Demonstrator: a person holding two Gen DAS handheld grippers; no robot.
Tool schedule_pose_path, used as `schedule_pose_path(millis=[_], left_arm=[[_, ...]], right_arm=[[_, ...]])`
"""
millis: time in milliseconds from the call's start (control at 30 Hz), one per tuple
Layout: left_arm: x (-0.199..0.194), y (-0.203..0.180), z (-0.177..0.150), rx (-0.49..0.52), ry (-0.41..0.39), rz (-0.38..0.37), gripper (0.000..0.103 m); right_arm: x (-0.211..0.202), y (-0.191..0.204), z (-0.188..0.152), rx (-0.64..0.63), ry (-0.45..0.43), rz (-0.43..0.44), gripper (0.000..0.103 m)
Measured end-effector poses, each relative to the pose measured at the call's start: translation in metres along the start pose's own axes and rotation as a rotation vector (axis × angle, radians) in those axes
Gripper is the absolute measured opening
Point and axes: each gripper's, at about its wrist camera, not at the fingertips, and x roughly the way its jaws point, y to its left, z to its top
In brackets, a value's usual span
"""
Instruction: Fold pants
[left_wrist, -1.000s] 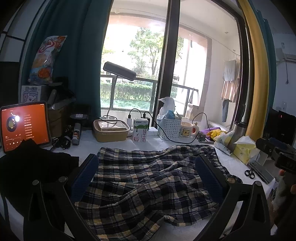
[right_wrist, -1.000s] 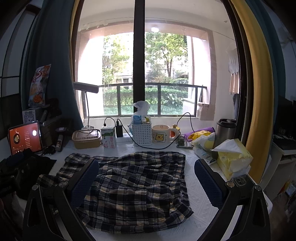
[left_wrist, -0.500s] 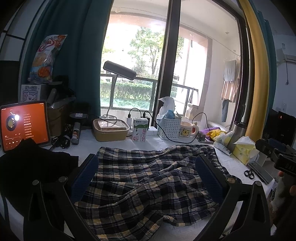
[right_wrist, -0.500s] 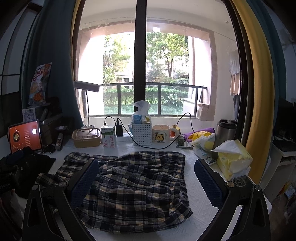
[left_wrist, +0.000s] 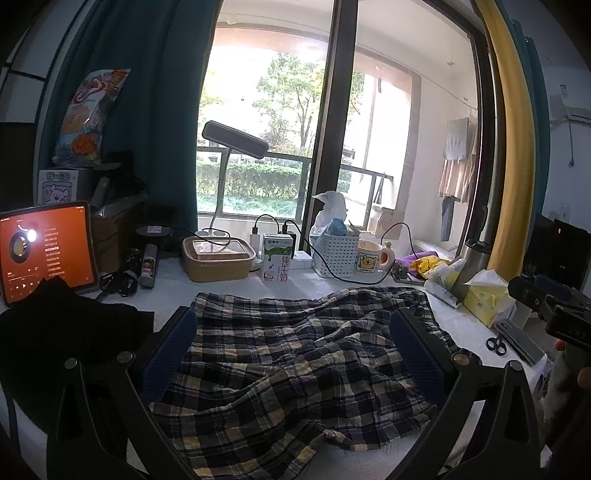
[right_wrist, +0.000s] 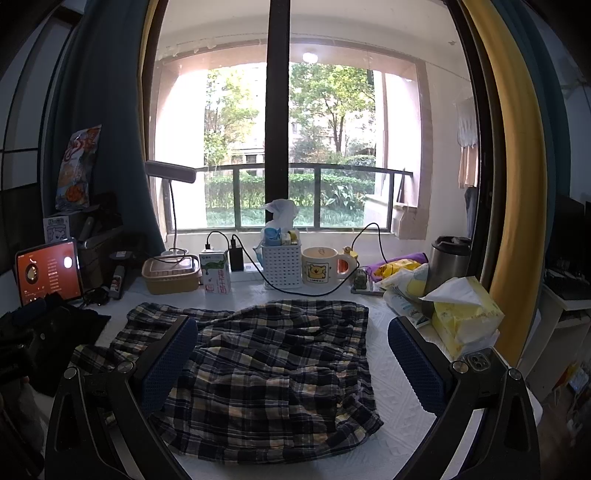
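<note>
Dark plaid pants (left_wrist: 295, 362) (right_wrist: 266, 373) lie crumpled and spread over a white table (right_wrist: 402, 417). My left gripper (left_wrist: 291, 343) hovers above them, open wide, nothing between its blue pads (left_wrist: 170, 347). My right gripper (right_wrist: 291, 350) is also open and held above the pants, empty. The right gripper's body shows at the right edge of the left wrist view (left_wrist: 554, 314), held by a hand. In the right wrist view the left gripper's dark body (right_wrist: 22, 350) sits at the far left.
Along the window stand a lunch box (right_wrist: 171, 278), milk carton (right_wrist: 216, 271), white basket (right_wrist: 282, 264), mug (right_wrist: 321, 266) and steel flask (right_wrist: 448, 260). A tissue pack (right_wrist: 465, 314) and phone (right_wrist: 478, 360) lie right. A tablet (left_wrist: 42, 247), black cloth (left_wrist: 62, 332) and scissors (left_wrist: 496, 343) are nearby.
</note>
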Motion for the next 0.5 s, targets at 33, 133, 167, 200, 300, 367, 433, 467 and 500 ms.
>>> schedule_pose_path(millis=[33, 133, 167, 200, 300, 367, 433, 467, 500], left_arm=[[0.0002, -0.0004, -0.0001, 0.001, -0.001, 0.0, 0.103], [-0.0003, -0.0005, 0.0, 0.001, -0.003, -0.002, 0.103], [-0.0006, -0.0002, -0.0001, 0.001, -0.004, -0.002, 0.103], [-0.0006, -0.0003, -0.0002, 0.001, -0.005, -0.003, 0.103], [-0.0008, -0.0001, -0.0001, 0.004, -0.003, -0.002, 0.103], [-0.0008, 0.0008, -0.0005, 0.002, -0.001, 0.0, 0.103], [-0.0006, 0.0018, -0.0007, -0.002, 0.003, -0.002, 0.103], [-0.0003, 0.0023, -0.001, -0.002, 0.005, -0.003, 0.103], [0.0004, 0.0024, -0.0013, 0.001, 0.007, -0.004, 0.103]], right_arm=[[-0.0001, 0.0001, 0.0, 0.0, 0.0, 0.0, 0.103], [0.0009, -0.0011, -0.0006, 0.0, 0.0, -0.001, 0.103], [0.0007, -0.0013, -0.0007, 0.0, 0.0, 0.0, 0.103], [0.0006, -0.0013, -0.0008, 0.0, 0.0, 0.0, 0.103], [0.0007, -0.0012, -0.0008, 0.0, 0.001, -0.002, 0.103], [0.0018, -0.0034, -0.0014, 0.003, 0.002, -0.006, 0.103], [0.0028, -0.0047, -0.0018, 0.002, 0.004, -0.01, 0.103], [0.0033, -0.0047, -0.0027, 0.002, 0.005, -0.011, 0.103], [0.0038, -0.005, -0.0029, 0.001, 0.006, -0.012, 0.103]])
